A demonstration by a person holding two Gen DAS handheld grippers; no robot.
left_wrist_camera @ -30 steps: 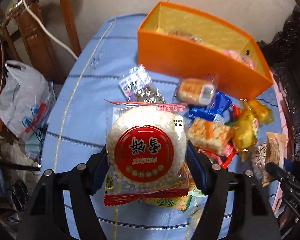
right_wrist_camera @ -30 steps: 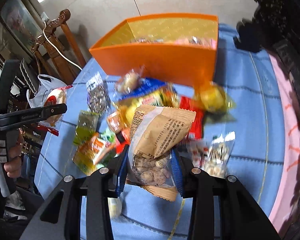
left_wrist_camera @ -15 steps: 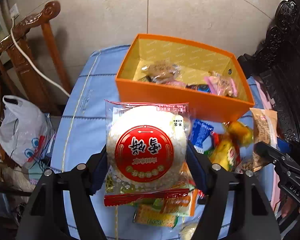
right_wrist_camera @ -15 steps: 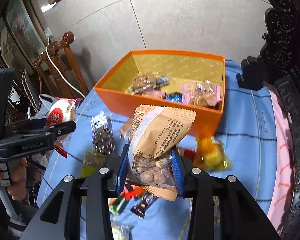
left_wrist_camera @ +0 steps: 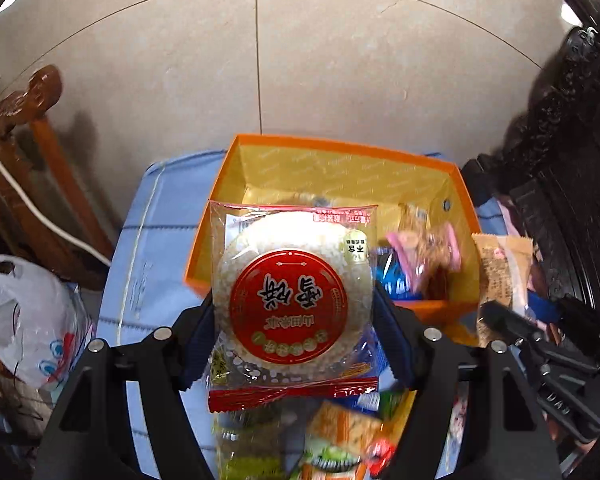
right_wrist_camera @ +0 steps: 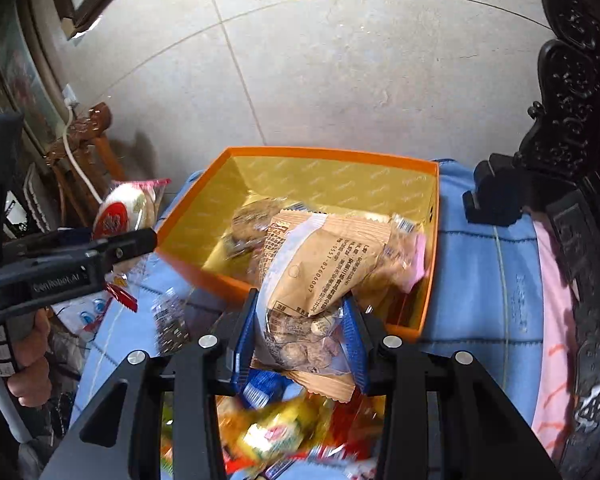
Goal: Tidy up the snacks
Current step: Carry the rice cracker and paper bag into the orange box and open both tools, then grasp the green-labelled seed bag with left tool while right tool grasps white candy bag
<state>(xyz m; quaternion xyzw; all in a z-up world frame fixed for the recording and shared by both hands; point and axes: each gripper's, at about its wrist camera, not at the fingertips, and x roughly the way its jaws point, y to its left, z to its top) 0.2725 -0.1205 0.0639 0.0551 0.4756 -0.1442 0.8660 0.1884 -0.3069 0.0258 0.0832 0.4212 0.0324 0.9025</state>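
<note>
Clear crinkly plastic wraps the round rice cracker, a pale, pebbly disc with a glossy red circular label, clamped between the 2 fingers of the left gripper over the near-left edge of the orange box. The right gripper is clamped on a kraft-paper nut pouch with a clear window showing lumpy nuts, held above the box's near wall. The box is rectangular cardboard with a shiny yellow lining, resting on the surface under a blue quilted cloth. Inside it lie a brownish wrapped cake, a pink-edged packet and what may be a blue wrapper. Loose, blurred snack packets in yellow, green and red crowd the near surface.
</note>
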